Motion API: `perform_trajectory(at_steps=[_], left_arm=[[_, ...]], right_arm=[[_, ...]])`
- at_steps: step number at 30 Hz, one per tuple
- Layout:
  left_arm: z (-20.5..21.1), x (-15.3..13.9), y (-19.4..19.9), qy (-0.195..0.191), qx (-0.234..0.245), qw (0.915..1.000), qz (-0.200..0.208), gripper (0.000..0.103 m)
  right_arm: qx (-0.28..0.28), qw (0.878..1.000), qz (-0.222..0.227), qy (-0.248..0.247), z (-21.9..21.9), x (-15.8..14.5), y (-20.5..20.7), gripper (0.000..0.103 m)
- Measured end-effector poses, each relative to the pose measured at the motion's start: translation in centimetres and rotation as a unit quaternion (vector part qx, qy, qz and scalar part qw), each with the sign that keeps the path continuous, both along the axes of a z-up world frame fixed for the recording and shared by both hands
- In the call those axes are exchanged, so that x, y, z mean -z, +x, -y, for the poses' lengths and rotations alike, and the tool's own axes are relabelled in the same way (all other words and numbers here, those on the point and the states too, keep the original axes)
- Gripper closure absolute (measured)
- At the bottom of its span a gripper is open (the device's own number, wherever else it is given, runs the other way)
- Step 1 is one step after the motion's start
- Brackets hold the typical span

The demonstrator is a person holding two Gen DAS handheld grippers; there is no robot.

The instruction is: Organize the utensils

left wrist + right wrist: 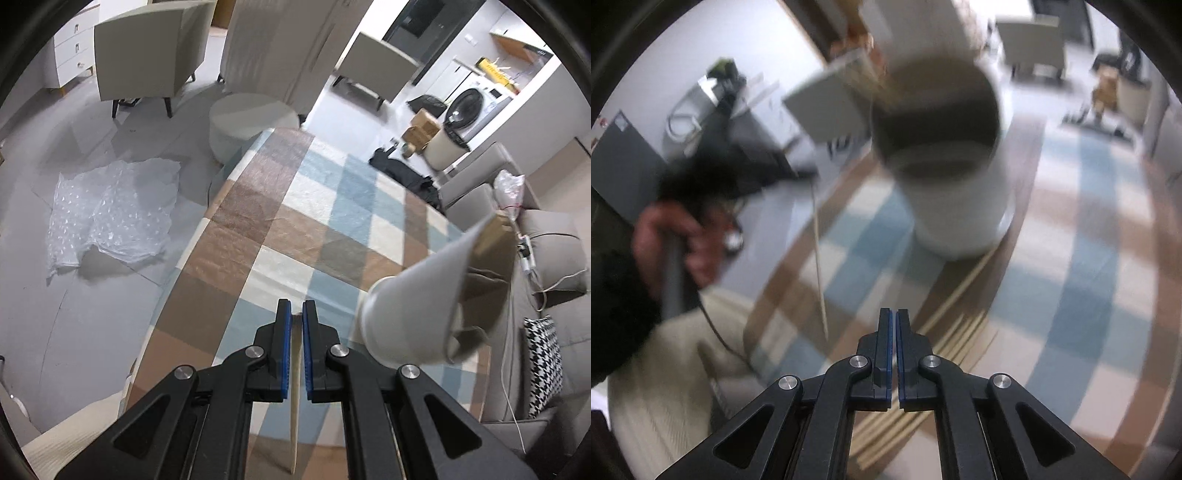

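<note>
Left wrist view: left gripper [296, 314] clamps one chopstick [295, 406] beside the paper cup [417, 295]; right gripper [894, 314] closed, empty; several loose chopsticks [960, 325] remain below the cup.

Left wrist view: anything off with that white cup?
Yes. The white cup is crushed: its rim is buckled and folded in on the right side. The left tongs are shut on one chopstick. More chopsticks lie loose on the checked tablecloth.

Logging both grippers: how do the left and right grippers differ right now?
The left gripper is clamped on a single wooden chopstick; the right gripper is shut on nothing. The left hangs over bare checked tablecloth, the right over loose chopsticks beside the white cup. Both have blue pads.
</note>
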State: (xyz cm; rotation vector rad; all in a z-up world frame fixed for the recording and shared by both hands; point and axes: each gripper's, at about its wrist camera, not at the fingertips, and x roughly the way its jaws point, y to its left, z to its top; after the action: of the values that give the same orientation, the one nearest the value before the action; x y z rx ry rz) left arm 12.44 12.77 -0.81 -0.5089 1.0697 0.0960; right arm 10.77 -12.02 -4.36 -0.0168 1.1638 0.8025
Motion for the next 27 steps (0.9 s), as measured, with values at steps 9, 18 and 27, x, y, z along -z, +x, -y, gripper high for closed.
perform_trajectory(at_steps=[9, 18, 27], left_arm=[[-0.1, -1.4, -2.6, -0.005, 0.034, 0.9986, 0.041, 0.102], [-1.3, -2.2, -3.5, -0.037, 0.048, 0.9958, 0.068, 0.102], [-2.4, -3.1, -4.6, -0.055, 0.045, 0.9935, 0.090, 0.102]], right_arm=[[0.017, 0.993, -0.095, -0.067, -2.6, 5.7, -1.0, 0.080], [0.066, 0.983, -0.077, -0.155, -6.5, 6.9, -2.4, 0.070], [0.100, 0.965, 0.015, -0.241, -8.4, 6.8, -5.6, 0.102]])
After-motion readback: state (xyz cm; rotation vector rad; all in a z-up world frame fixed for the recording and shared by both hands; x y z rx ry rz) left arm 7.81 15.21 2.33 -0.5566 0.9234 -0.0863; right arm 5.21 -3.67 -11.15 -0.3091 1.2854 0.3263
